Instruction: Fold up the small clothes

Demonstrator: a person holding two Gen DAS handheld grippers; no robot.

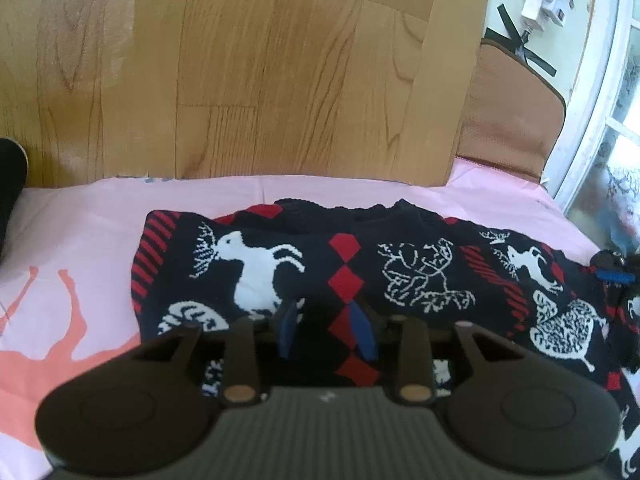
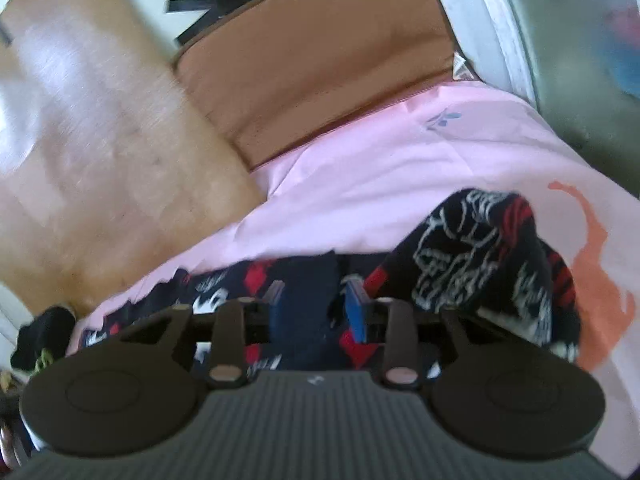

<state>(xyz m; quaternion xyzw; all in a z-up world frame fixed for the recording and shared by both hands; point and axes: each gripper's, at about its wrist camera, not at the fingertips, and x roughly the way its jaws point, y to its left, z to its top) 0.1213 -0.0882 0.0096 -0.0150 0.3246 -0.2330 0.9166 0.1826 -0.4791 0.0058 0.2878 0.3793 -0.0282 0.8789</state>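
The black knitted sweater with white reindeer and red diamonds [image 1: 320, 264] is lying spread across the pink bed sheet with a coral animal print [image 1: 72, 248], in front of a wooden headboard [image 1: 240, 60] and a brown cushion [image 1: 508, 112].

The left gripper [image 1: 326, 326] is hovering low over the middle of the knit. Its 2 blue-padded fingers [image 1: 362, 330] are standing slightly apart, and I am seeing only the flat surface of the knit between them, no fold raised, so nothing is gripped.

The right gripper [image 2: 316, 306] is sitting at the sweater's other side, where a bunched part [image 2: 480, 256] is heaping up on the sheet. Dark knit is lying between its pads [image 2: 356, 308]; the right-wrist view is blurred, so I cannot tell whether they are pressing on it.

Handling judgement: the knit is looking thick, soft and limp, moderately light, not fragile. It is likely sagging and stretching when lifted at 1 point, and a shallow pinch risks catching only 1 layer. Best holds are probably the hem or the shoulder edges, 2 points together, pads closing on the full thickness.
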